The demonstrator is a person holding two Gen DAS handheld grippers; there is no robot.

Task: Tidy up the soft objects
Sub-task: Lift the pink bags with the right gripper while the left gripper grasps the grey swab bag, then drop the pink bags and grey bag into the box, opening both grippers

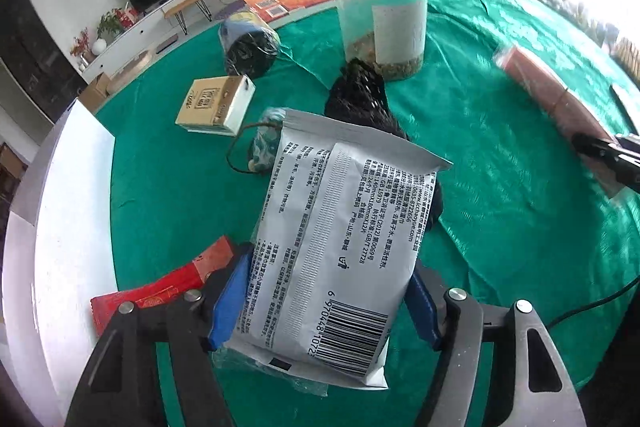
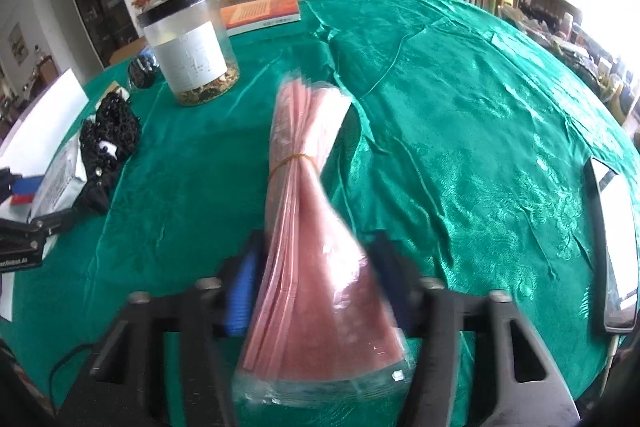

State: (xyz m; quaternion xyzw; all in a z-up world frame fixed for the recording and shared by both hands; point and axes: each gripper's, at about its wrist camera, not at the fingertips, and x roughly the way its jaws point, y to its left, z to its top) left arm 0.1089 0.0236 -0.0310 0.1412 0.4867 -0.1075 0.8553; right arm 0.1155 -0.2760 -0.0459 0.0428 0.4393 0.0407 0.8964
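Note:
My left gripper (image 1: 326,291) is shut on a white printed soft packet (image 1: 332,239) with a barcode, held above the green tablecloth (image 1: 500,155). A black mesh pouch (image 1: 360,95) lies just behind the packet. My right gripper (image 2: 318,291) is shut on a pink bundle of plastic bags (image 2: 308,227) tied with a rubber band, held over the cloth. The pink bundle also shows in the left wrist view (image 1: 548,95) at the right, and the white packet shows in the right wrist view (image 2: 60,167) at the far left.
A clear jar with a black lid (image 1: 382,15) stands at the back. A small beige box (image 1: 216,105), a dark roll (image 1: 250,45), a small tied pouch (image 1: 264,143) and a red packet (image 1: 160,291) lie left. A white tray (image 1: 64,195) borders the left. A phone (image 2: 612,247) lies right.

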